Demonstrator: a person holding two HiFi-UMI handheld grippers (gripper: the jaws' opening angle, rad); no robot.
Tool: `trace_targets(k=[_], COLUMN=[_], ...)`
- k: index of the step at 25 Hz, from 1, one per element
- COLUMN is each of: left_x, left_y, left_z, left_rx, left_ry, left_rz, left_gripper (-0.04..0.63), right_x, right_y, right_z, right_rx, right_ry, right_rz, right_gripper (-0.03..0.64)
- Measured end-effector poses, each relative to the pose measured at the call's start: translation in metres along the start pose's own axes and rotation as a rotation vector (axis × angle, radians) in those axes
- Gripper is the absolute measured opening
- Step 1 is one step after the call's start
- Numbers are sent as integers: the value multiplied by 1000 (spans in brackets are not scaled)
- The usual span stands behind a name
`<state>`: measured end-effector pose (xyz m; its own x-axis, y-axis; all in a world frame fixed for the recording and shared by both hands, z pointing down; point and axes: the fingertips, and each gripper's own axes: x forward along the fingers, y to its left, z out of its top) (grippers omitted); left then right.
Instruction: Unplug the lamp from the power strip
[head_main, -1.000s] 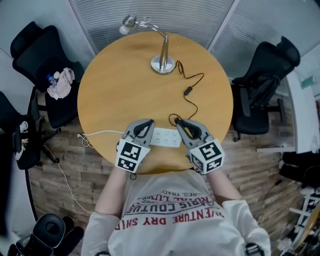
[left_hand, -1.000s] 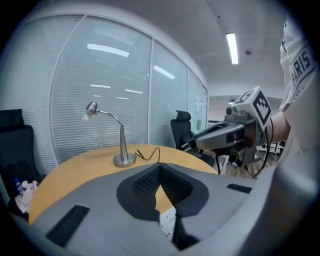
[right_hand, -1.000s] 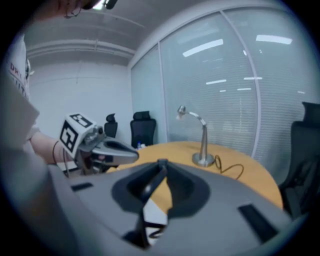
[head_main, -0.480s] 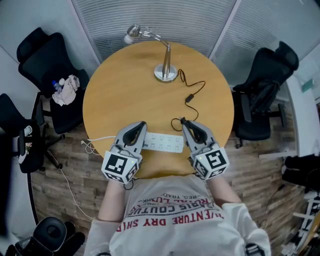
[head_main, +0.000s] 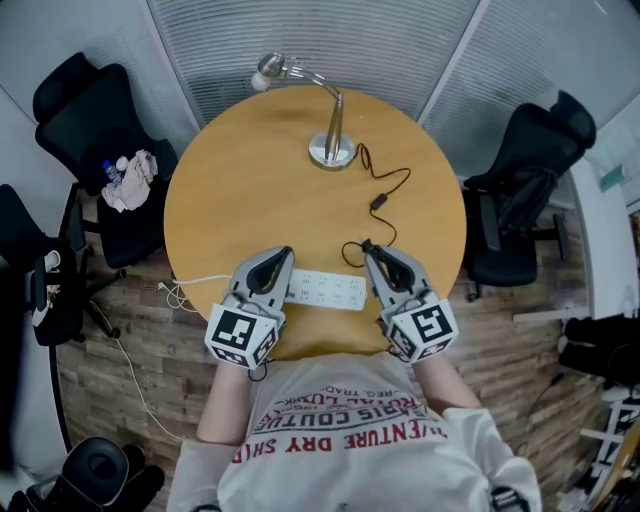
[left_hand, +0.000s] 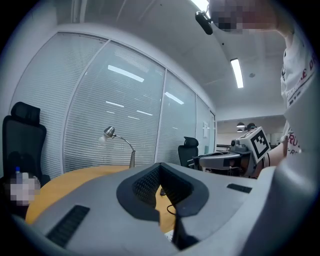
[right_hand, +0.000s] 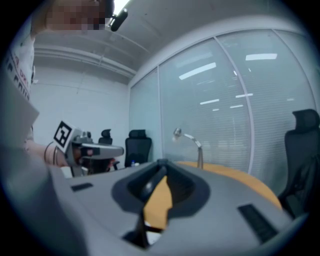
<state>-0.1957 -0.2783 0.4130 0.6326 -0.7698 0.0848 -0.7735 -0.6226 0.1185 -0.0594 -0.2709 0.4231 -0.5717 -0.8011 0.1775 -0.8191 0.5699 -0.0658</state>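
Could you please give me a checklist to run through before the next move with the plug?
1. Right tool on the plug: ok; a dark piece sits between its jaws at the end of the cord.
2. Plug free of the strip: cannot tell; the tool hides the join.
3. Left tool at the strip's left end: ok; whether it presses down, cannot tell.
4. Cord slack: ok; it lies in loose loops on the table.
5. Lamp upright at the far edge: ok.
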Motion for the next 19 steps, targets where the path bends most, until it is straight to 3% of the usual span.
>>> trace_targets(k=[7, 13, 19], left_x=[3, 7, 9], left_y=[-3, -9, -11], left_z=[-6, -12, -13], left_rx=[-43, 14, -19], left_ry=[3, 48, 36], left_rz=[-18, -23, -28], left_gripper=[28, 28, 28], right_x=[5, 8, 6], right_y=[3, 2, 0], right_z=[-7, -7, -11], right_rx=[-7, -11, -8], right_ry=[26, 31, 42], right_rz=[4, 1, -9], right_gripper=[72, 72, 72])
